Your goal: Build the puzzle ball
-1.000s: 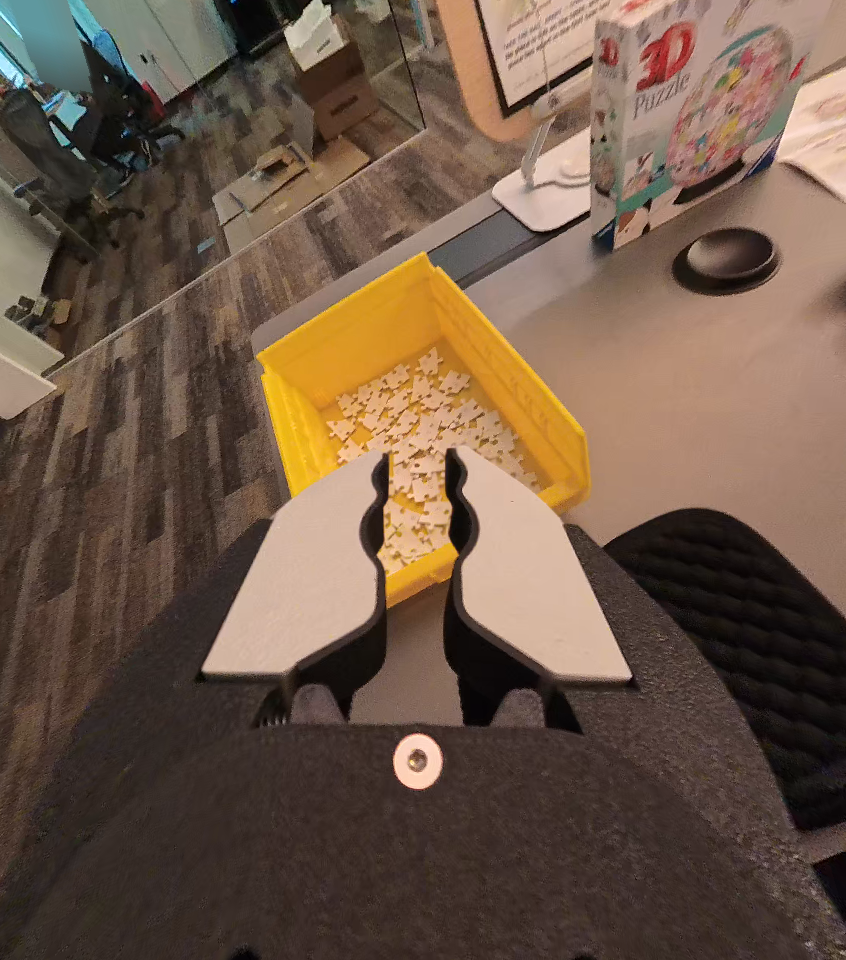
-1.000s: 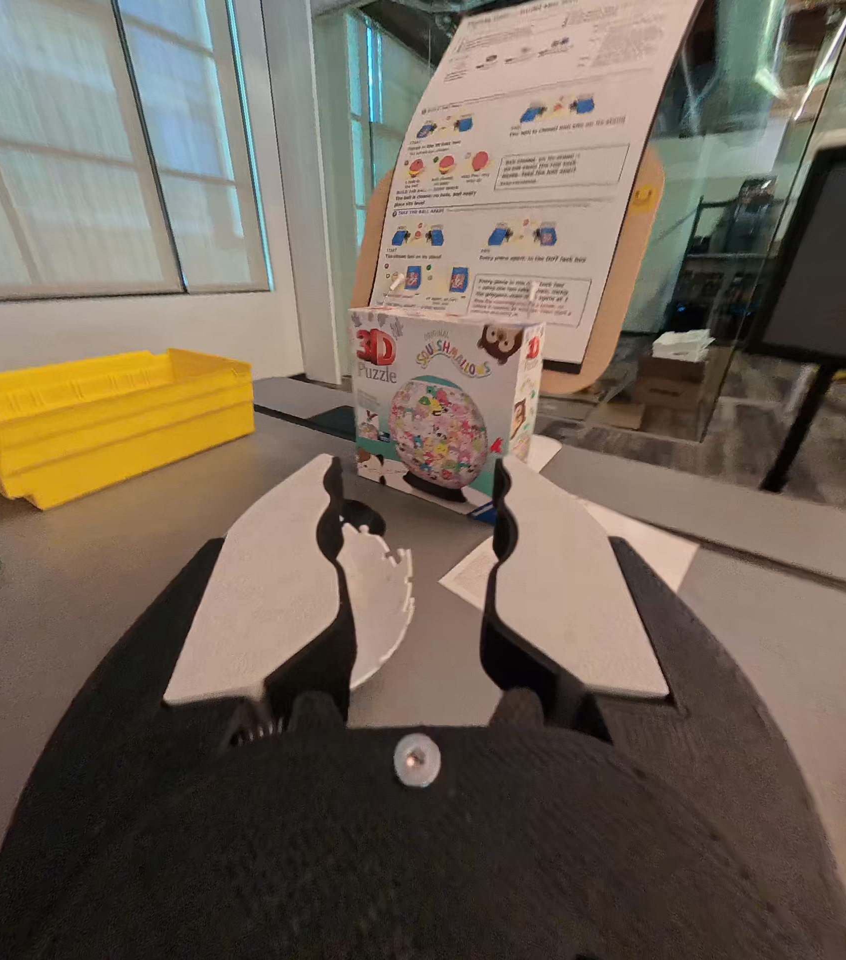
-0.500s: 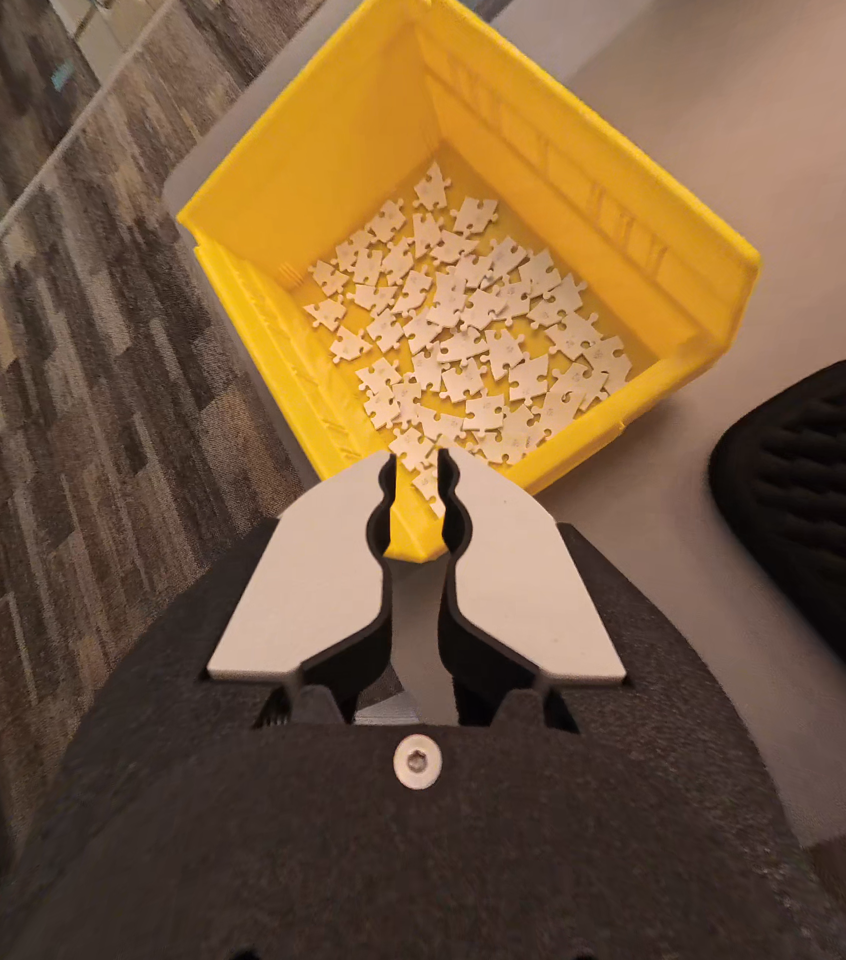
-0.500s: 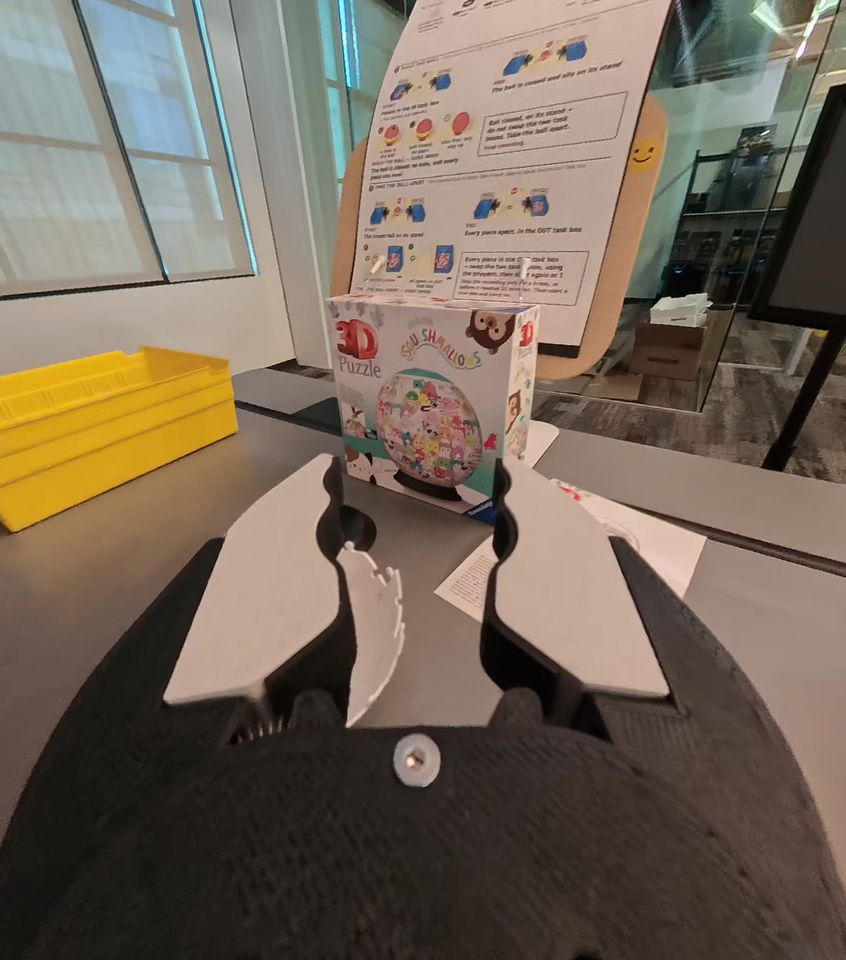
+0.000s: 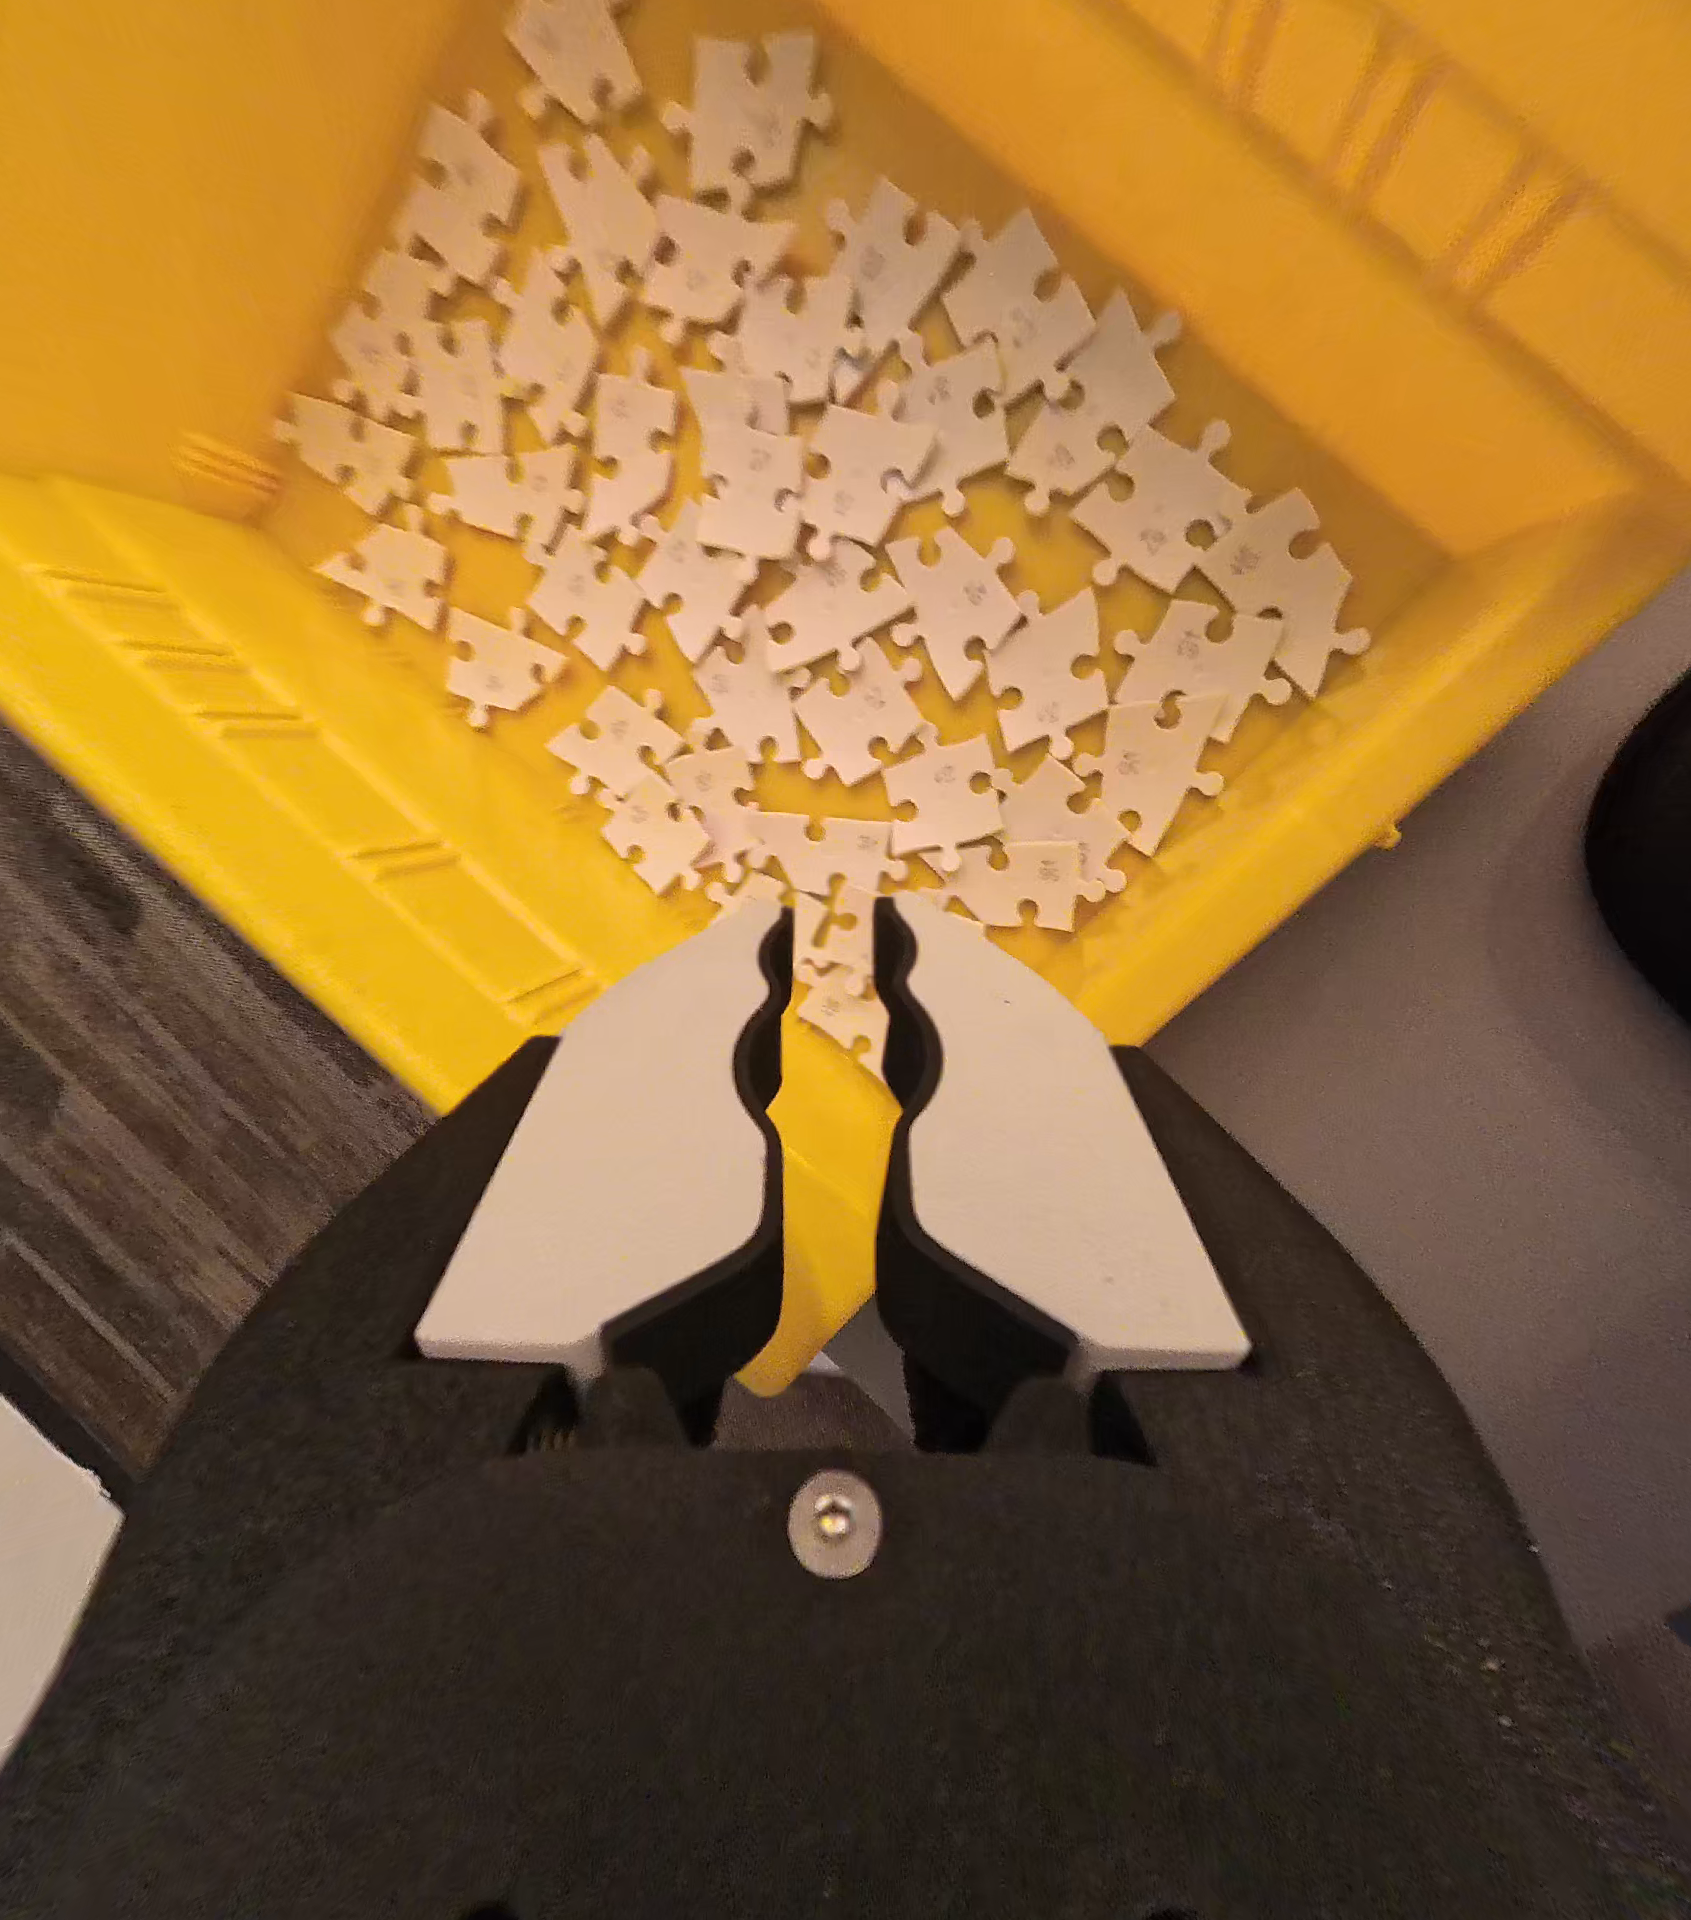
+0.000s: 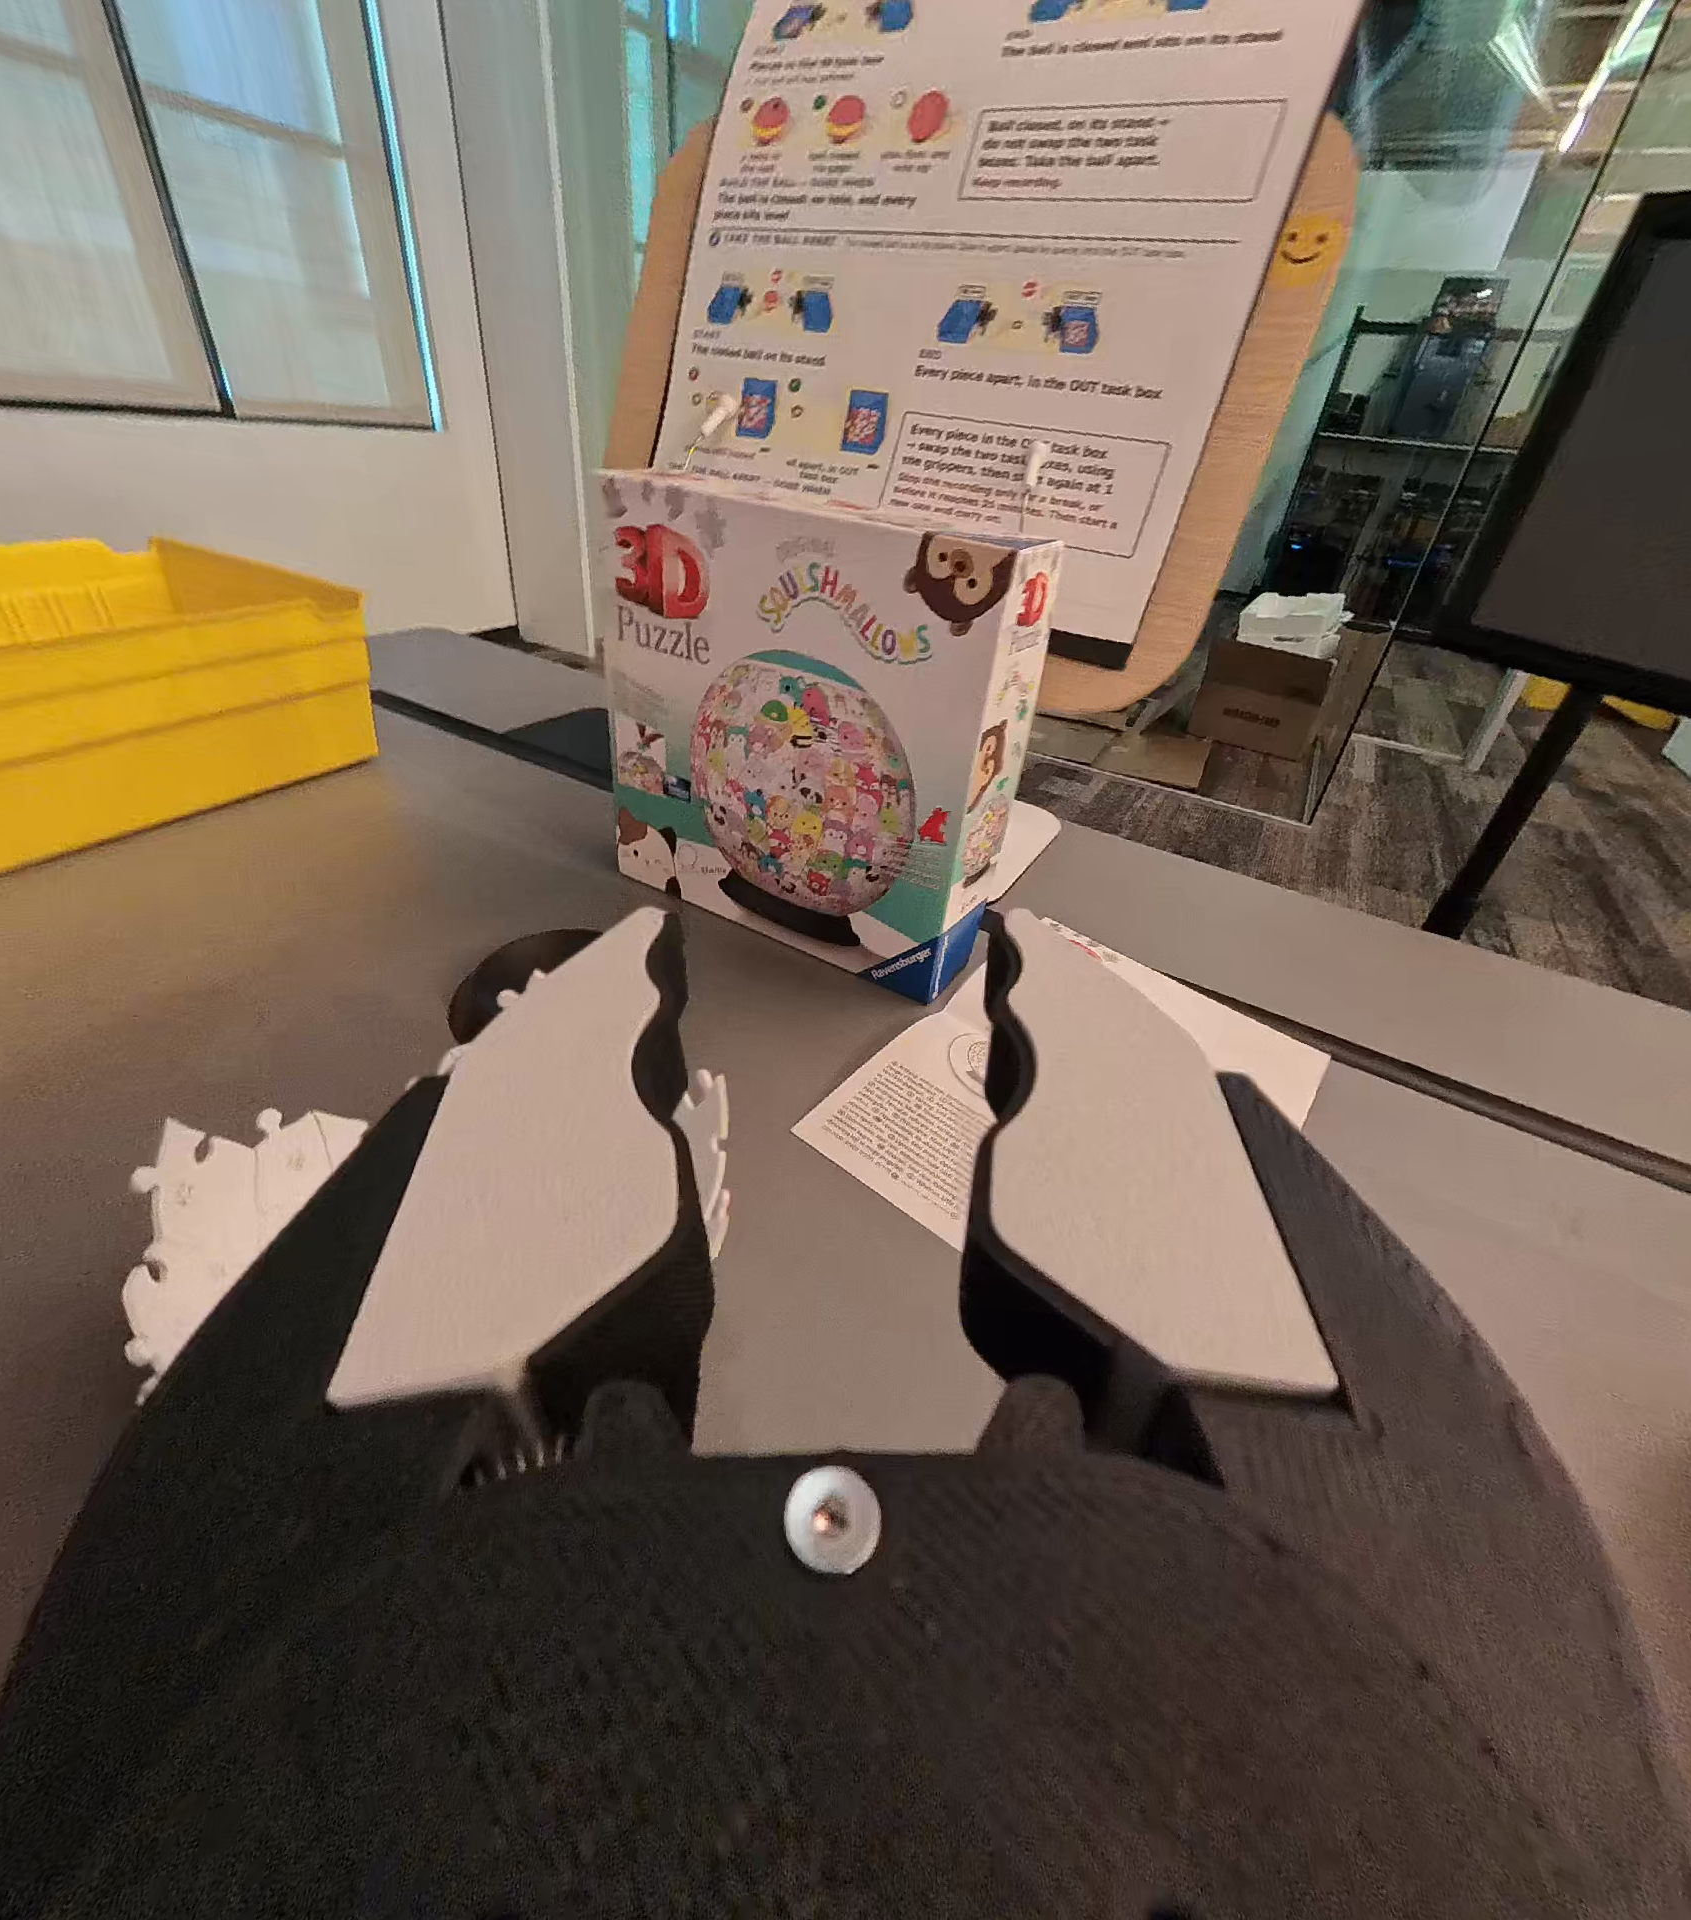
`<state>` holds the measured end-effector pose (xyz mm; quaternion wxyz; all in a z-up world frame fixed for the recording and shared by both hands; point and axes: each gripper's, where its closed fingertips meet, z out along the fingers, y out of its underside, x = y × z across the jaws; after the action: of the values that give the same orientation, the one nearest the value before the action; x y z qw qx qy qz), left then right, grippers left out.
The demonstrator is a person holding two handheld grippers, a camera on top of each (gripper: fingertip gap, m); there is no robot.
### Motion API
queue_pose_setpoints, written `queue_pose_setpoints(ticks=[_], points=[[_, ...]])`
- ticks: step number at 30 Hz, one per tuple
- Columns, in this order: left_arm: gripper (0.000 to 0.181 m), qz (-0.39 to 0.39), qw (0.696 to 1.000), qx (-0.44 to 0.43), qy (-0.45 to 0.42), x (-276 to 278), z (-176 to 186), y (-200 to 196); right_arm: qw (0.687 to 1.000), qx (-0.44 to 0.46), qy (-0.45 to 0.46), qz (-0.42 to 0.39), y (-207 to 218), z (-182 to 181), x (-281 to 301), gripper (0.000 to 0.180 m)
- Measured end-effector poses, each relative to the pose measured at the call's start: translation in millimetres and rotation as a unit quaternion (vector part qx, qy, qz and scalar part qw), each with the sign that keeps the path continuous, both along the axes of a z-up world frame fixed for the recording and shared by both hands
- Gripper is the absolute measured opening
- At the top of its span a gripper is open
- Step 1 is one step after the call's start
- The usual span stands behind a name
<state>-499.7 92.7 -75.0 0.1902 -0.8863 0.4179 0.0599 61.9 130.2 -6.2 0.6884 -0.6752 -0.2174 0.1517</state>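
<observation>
Beyond left claw (image 5: 828, 914), puzzle pieces (image 5: 820, 540).

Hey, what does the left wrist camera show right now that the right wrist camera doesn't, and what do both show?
Only the left wrist view shows the loose puzzle pieces lying inside the bin, with the left gripper just above the nearest ones. Only the right wrist view shows the puzzle box, the partly built shell, the paper sheet and the open right gripper. Both show the yellow bin and the grey table.
</observation>
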Motion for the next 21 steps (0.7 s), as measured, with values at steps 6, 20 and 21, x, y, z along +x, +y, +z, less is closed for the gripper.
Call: queue_pose_setpoints(ticks=[6,20,21], points=[[0.023,-0.023,0.990,-0.105,0.090,-5.0,-33.8,-6.4,1.000,0.001,-0.020,0.016,-3.0,-4.0,-9.6,0.057],[0.028,-0.091,0.955,-0.219,0.178,-21.5,-60.9,-1.6,0.998,-0.009,-0.035,0.046,-9.6,-9.9,-19.1,0.057],[0.028,-0.093,0.955,-0.219,0.176,-21.0,-62.0,-0.9,0.998,-0.009,-0.034,0.047,-9.9,-9.8,-19.4,0.057]])
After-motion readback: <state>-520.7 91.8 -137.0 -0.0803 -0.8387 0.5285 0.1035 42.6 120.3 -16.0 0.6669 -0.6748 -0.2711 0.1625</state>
